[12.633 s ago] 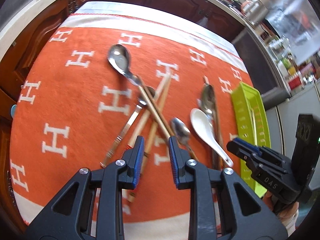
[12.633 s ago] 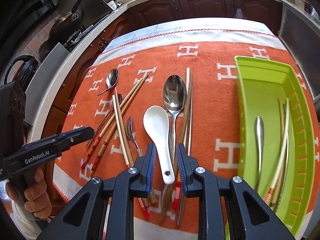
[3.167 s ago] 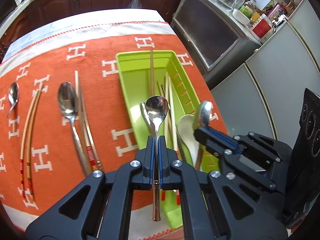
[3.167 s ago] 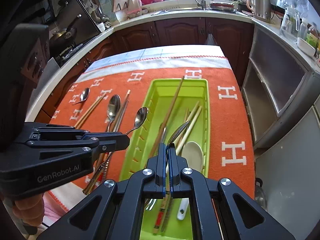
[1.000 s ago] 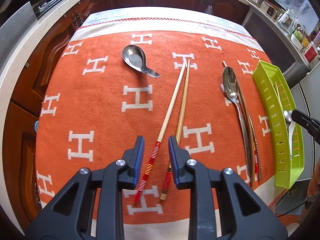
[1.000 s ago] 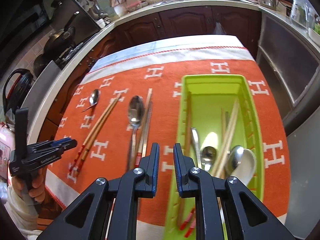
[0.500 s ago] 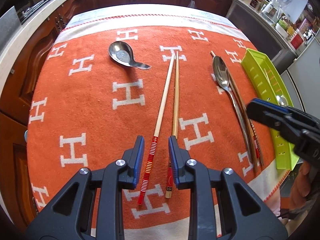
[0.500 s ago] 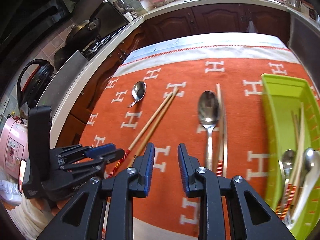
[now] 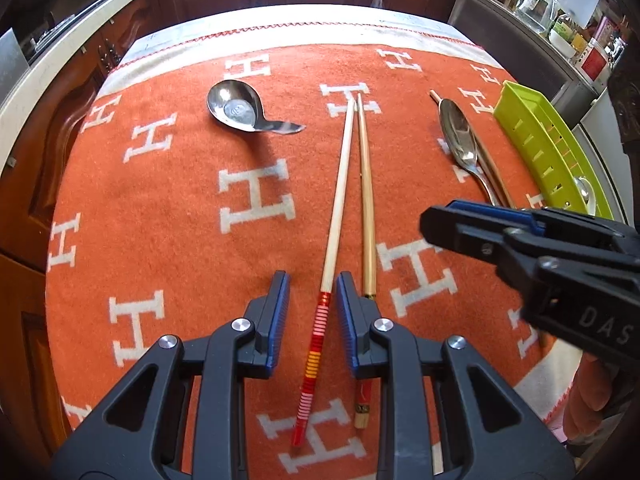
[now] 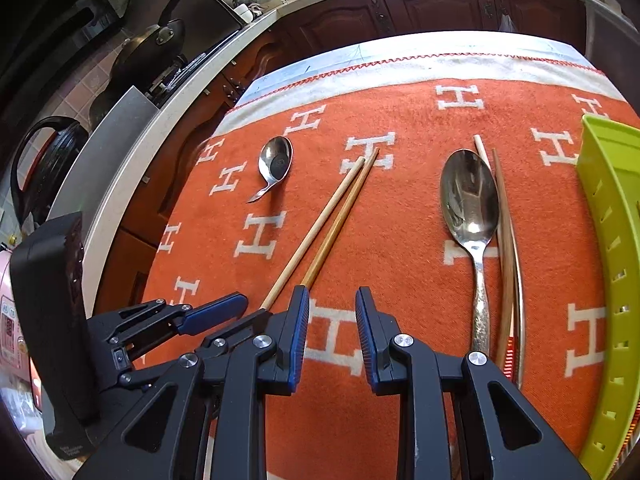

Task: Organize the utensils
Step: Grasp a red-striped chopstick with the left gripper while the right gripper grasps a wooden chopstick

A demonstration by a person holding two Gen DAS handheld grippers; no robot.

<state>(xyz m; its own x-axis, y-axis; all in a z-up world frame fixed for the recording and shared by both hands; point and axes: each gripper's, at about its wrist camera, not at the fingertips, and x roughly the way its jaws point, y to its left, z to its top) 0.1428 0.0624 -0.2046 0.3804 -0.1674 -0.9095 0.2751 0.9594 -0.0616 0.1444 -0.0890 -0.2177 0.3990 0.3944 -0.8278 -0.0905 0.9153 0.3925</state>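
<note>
Showed only in the left wrist view: the red-banded end of the pale chopstick (image 9: 340,184) lying between the pads of the left tool (image 9: 312,280), jaws narrowly apart and touching neither side of it. Lay just right of that tool's right finger: the darker chopstick (image 9: 366,200), its painted end poking out below. Showed there too a spoon bowl (image 9: 584,192) inside the green tray (image 9: 540,148), and part of a hand (image 9: 588,400) under the right tool (image 9: 440,220).

Showed only in the right wrist view: the right tool's jaws, which had just been opening, now modestly parted over bare cloth with nothing between them. Gave a fuller look at the long spoon (image 10: 470,200) and the brown chopsticks (image 10: 506,240) touching its right side, near the tray but outside it. Appeared in both views, well apart from the rest: the short bent-handled spoon (image 10: 276,160).

Hid the banded chopstick ends behind both tools in the right view. Cut off most of the tray at the frame edge in each view; could not make out its other contents.

Covered the worktop: an orange cloth (image 9: 160,208) with white H marks and a pale border. Stood around it dark wooden cabinets (image 10: 440,4), pans (image 10: 152,52) on a stove, and a black kettle (image 10: 44,160).
</note>
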